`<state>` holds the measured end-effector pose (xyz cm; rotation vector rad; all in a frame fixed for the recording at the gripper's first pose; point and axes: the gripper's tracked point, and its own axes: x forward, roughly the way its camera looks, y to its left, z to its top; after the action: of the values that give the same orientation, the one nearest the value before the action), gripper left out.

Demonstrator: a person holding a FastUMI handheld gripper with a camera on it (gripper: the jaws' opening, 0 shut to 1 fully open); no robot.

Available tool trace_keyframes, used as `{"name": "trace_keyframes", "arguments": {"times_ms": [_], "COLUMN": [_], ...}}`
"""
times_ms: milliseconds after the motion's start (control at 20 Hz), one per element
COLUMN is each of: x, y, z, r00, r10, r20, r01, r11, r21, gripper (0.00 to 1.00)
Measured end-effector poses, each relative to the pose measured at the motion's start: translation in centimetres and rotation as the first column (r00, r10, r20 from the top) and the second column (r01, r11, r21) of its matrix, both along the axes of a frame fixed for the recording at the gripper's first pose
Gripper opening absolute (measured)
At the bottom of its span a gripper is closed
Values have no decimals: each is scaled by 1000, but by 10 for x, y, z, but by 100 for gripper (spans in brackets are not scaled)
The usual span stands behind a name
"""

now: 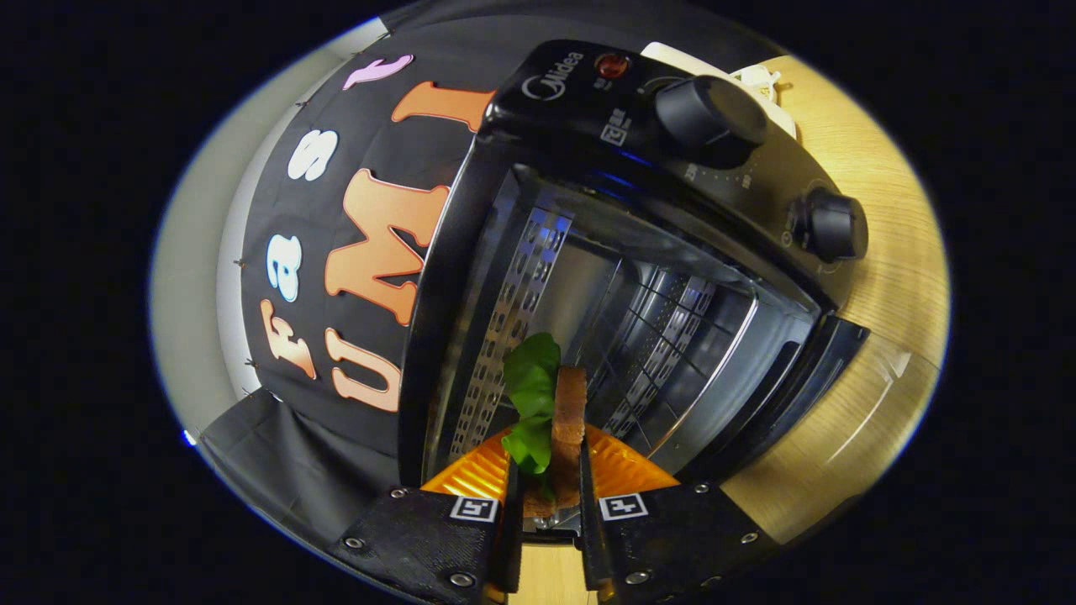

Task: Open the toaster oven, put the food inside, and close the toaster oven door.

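Closed on the food (559,420): fingers (511,521) pressed against both sides of a slice of brown bread with green leaves against one face, held upright on edge between them. Gripper (546,512) itself tilted hard, so that the whole scene leans.

Just beyond the fingertips, the toaster oven (639,168), its mouth wide open. Door (807,378) swung down towards the desk (874,252), lying near the desk's surface on the side of the knobs. Food poised at the threshold of the cavity, its far end already reaching into the opening, not yet resting on anything inside. Wire rack (664,353) visible deeper in, with perforated metal side walls (513,311) either side of it. Whether the rack sits level and free for the slice: hard to tell from this angle.

Farther up, the control panel with two dark knobs (710,109) and a red lamp (612,65). Behind the oven, near the desk's far edge, a pale object, too small to identify.

As a judgement of progress: opening done, food picked up and brought to the mouth. Left to do: carry the slice fully in, set it on the rack, release, back out clear of the door, then lift the door shut. Roughly the midpoint.
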<state>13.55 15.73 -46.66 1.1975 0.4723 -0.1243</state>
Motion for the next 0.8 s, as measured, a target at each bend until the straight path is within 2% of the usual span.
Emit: {"name": "trace_keyframes", "arguments": {"times_ms": [250,450,550,800], "x": [2,-4,-7,-5], "y": [1,1,3,2], "z": [0,7,8,20], "r00": [1000,999,997,983], "r10": [-4,37,77,177], "r20": [-1,-6,-19,-55], "r01": [4,-37,-78,-172], "r11": [992,961,922,758], "r21": [-126,-274,-378,-629], "gripper": [29,35,36,50]}}
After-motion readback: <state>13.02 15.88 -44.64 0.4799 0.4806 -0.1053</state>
